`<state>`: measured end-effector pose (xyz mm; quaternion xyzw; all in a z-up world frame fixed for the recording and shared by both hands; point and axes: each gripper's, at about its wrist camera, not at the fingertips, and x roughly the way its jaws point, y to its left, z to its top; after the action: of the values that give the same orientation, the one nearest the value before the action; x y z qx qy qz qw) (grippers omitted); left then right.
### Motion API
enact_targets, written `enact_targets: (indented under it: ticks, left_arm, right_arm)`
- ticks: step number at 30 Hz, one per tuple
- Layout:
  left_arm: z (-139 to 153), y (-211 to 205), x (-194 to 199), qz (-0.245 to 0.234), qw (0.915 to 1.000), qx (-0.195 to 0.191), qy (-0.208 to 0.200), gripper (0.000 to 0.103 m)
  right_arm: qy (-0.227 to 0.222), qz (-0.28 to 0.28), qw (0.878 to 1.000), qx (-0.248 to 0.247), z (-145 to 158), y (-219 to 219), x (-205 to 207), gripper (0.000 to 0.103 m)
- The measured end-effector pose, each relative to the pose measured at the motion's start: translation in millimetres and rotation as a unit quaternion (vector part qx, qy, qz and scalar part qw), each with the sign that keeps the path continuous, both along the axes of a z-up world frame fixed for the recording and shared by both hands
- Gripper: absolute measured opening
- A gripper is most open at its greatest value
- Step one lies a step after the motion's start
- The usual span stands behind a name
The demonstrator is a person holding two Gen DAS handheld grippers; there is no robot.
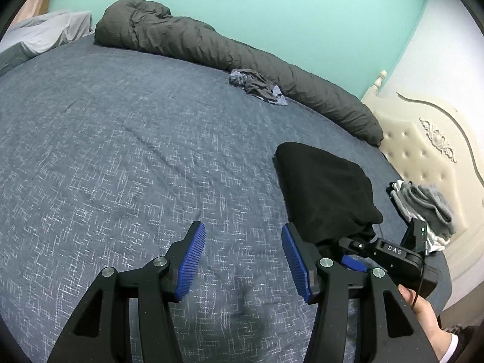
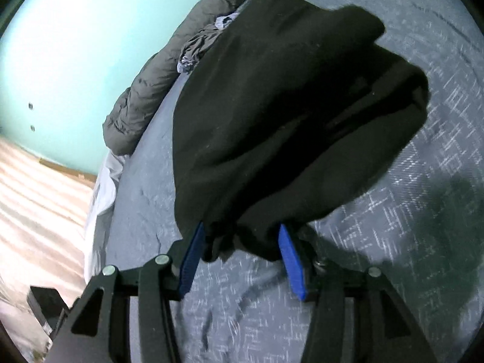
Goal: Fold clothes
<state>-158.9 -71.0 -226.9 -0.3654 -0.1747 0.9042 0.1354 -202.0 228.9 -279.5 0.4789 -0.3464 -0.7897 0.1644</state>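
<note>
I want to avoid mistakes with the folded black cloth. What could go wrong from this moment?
1. The right gripper looks open around the near edge of the black garment; pulling back carelessly could drag that edge and spoil the fold.
2. The garment lies close to the grey clothes pile near the bed's edge, so a push could mix them.
3. The left gripper is open and holds nothing, so nothing steadies the fold.

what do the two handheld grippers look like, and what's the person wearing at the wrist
Both are matte black linkage frames with silver pivot pins and ribbed blue pads. The left gripper and right gripper look alike. From the left wrist view, the right gripper's black body carries white "DAS" lettering, a small green light and a thin black cable. The hand shows a white cuff under a dark sleeve.
</note>
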Motion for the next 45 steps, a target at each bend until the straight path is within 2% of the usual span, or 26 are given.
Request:
enact_targets:
  ticks: [4,14,17,19,20,24,27,36,39,45]
  left_arm:
    - [0,1,-2,0.0,1.0,0.003,-0.001,0.057]
    - [-1,3,-1,-0.001,1.0,0.001,-0.002,0.057]
    - [-2,3,-1,-0.002,1.0,-0.001,-0.002,0.058]
    - [-2,3,-1,-0.001,1.0,0.0,-0.003,0.058]
    - [-2,3,-1,0.0,1.0,0.002,-0.003,0.058]
    - [0,6,-1,-0.001,1.0,0.005,0.001,0.058]
    - [0,15,-1,-0.009,0.9999,0.007,0.002,0.058]
    - [2,43,1,-0.04,0.9992,0.007,0.004,0.059]
    - [1,55,6,-0.052,0.9986,0.007,0.003,0.059]
    - [-2,78,8,-0.071,0.9974,0.005,-0.002,0.059]
  right_arm:
    - [-0.023,-0.007,1.0,0.0,-9,-1,4,0.051]
    - [-0.004,0.004,1.0,-0.015,-16,-12,-15,0.052]
    - [0.004,0.007,1.0,-0.004,-14,-12,-18,0.04]
    - [0.01,0.009,1.0,0.007,-10,-11,-18,0.021]
    - [0.013,0.01,1.0,0.012,-8,-11,-17,0.017]
    - [0.049,0.012,0.999,-0.001,6,-1,-14,0.011]
    - [0.054,0.008,0.998,-0.01,15,9,-14,0.01]
    - [0.074,-0.034,0.997,-0.005,44,87,15,0.008]
    - [0.067,-0.067,0.996,0.003,43,130,31,0.003]
    - [0.059,-0.07,0.995,0.044,39,171,40,0.003]
